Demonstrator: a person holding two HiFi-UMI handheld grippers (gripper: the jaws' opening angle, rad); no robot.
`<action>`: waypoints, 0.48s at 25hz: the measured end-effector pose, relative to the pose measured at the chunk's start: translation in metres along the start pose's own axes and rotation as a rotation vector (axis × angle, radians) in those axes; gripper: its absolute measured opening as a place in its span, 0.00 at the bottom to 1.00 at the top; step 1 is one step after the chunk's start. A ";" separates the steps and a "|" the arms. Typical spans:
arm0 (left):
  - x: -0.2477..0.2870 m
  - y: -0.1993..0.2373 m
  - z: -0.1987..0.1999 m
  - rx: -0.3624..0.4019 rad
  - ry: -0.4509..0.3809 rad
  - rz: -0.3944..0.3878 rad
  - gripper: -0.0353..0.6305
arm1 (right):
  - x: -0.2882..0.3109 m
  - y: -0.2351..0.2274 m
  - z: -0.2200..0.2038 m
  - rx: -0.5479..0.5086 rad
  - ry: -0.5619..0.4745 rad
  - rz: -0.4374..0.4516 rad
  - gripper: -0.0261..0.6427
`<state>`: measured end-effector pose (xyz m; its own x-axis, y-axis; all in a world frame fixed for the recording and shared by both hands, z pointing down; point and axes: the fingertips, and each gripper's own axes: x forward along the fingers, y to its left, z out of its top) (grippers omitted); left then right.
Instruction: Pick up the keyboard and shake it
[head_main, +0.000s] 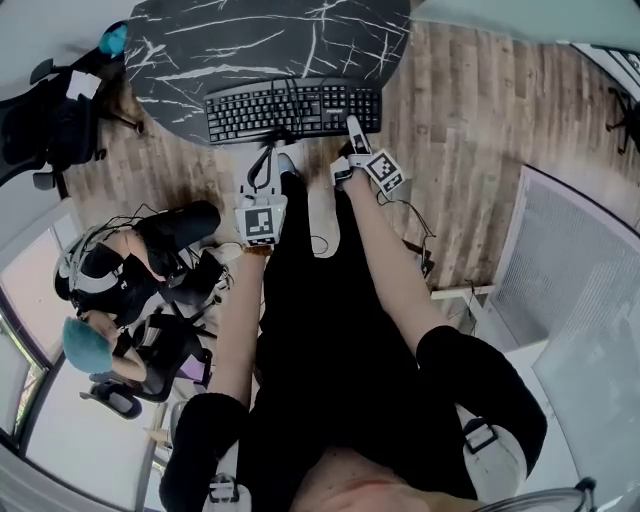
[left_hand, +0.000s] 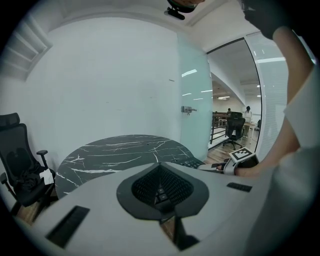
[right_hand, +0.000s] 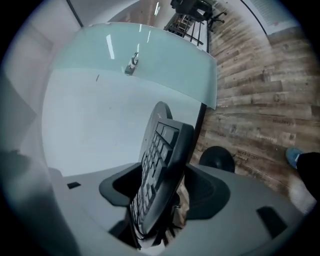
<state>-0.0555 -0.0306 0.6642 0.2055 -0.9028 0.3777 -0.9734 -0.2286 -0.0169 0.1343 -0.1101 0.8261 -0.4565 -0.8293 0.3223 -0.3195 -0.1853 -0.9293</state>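
A black keyboard lies along the near edge of the round dark marble table. My right gripper reaches over its right end. In the right gripper view the keyboard stands between the spread jaws, with a gap on the key side, so this gripper is open. My left gripper points at the keyboard's near edge, left of the middle. In the left gripper view its jaws are shut and nothing shows between the pads. The keyboard's end and the right gripper's marker cube show beyond them.
Black office chairs stand on the wooden floor at the left and lower left. A white panel runs along the right. Beyond the table are a white wall and a glass partition.
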 end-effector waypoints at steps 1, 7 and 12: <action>0.001 -0.002 -0.001 -0.002 -0.001 -0.008 0.07 | 0.001 0.001 0.004 0.018 -0.023 0.000 0.42; 0.001 -0.002 -0.008 -0.011 0.012 -0.025 0.07 | -0.007 0.003 0.034 0.059 -0.110 0.021 0.26; -0.005 0.002 -0.016 -0.026 0.027 -0.020 0.07 | -0.030 -0.008 0.046 0.043 -0.134 0.033 0.27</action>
<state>-0.0597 -0.0209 0.6767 0.2225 -0.8880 0.4024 -0.9715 -0.2365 0.0153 0.1886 -0.1082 0.8159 -0.3503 -0.8978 0.2670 -0.2686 -0.1768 -0.9469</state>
